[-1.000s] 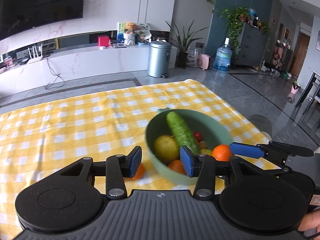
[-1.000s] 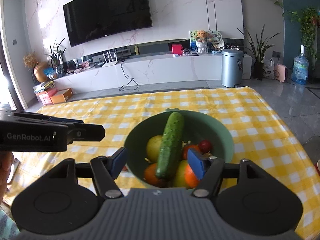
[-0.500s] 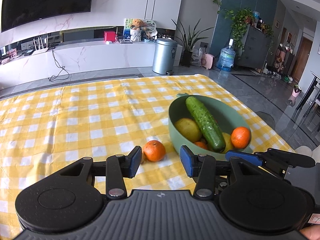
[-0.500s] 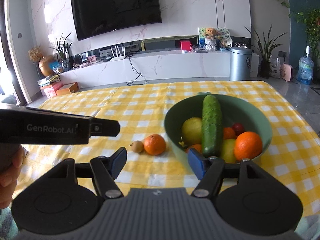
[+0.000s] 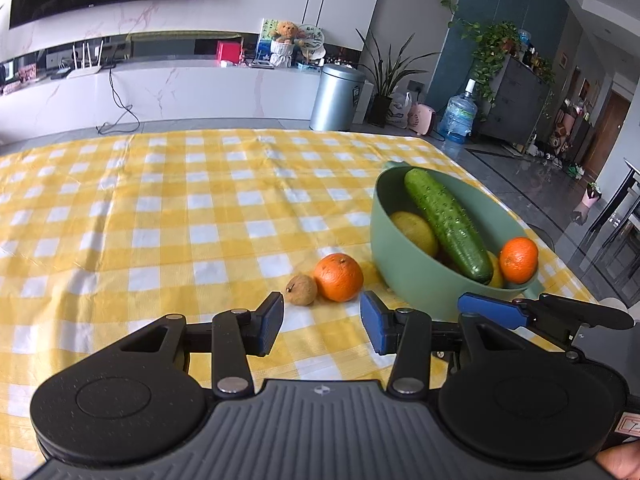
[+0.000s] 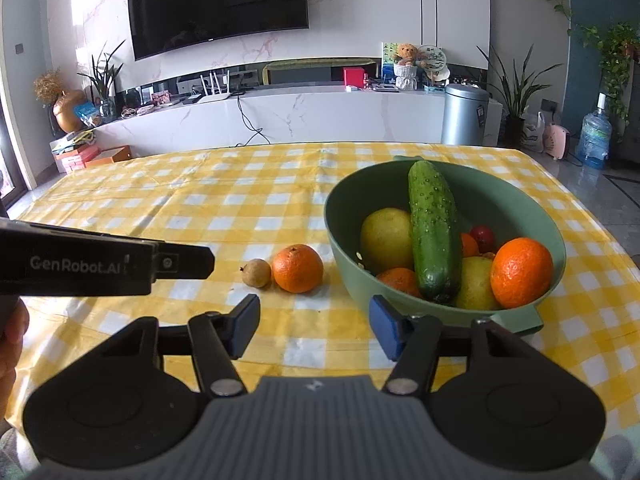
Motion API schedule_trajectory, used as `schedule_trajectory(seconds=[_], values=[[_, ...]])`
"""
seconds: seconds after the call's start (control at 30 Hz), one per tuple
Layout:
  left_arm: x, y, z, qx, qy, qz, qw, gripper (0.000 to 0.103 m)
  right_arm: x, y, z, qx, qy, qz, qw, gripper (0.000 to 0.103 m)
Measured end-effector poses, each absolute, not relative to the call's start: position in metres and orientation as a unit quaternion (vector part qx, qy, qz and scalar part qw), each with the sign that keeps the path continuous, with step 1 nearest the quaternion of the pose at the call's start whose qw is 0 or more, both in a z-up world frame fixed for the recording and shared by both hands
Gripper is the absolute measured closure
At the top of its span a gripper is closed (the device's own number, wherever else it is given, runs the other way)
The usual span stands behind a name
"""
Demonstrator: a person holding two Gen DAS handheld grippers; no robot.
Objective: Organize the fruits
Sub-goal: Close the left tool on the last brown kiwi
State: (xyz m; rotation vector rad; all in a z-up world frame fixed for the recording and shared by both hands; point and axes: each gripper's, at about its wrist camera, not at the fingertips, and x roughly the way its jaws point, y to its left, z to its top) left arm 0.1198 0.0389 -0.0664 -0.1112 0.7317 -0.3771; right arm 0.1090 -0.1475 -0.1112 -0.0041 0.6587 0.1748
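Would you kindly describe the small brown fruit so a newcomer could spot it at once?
Find the green bowl on the yellow checked tablecloth. Just outside it, on the cloth, lies a loose orange. The small brown fruit touches that orange's far side from the bowl: smaller, dull tan, the only brown piece.

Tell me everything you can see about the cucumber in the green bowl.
The cucumber is long, dark green, glossy and bumpy. It lies tilted across the green bowl, its far end propped on the back rim, its near end down among the fruit. It rests on a yellow fruit and touches oranges and another yellow fruit beside it. It looks whole and uncut. Neither gripper touches it.
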Motion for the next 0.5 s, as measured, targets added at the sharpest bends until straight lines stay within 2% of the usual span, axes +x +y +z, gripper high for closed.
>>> schedule_trajectory(seconds=[0.17, 0.5], values=[[0.130, 0.040, -0.079, -0.062, 0.365, -0.182, 0.911, 0.052, 0.119, -0.148, -0.118, 0.009, 0.330, 0.083, 0.940, 0.056], [0.157, 0.024, -0.102, -0.001, 0.379, -0.178, 0.908, 0.059, 0.136, -0.150, -0.135, 0.048, 0.356, 0.072, 0.931, 0.058]])
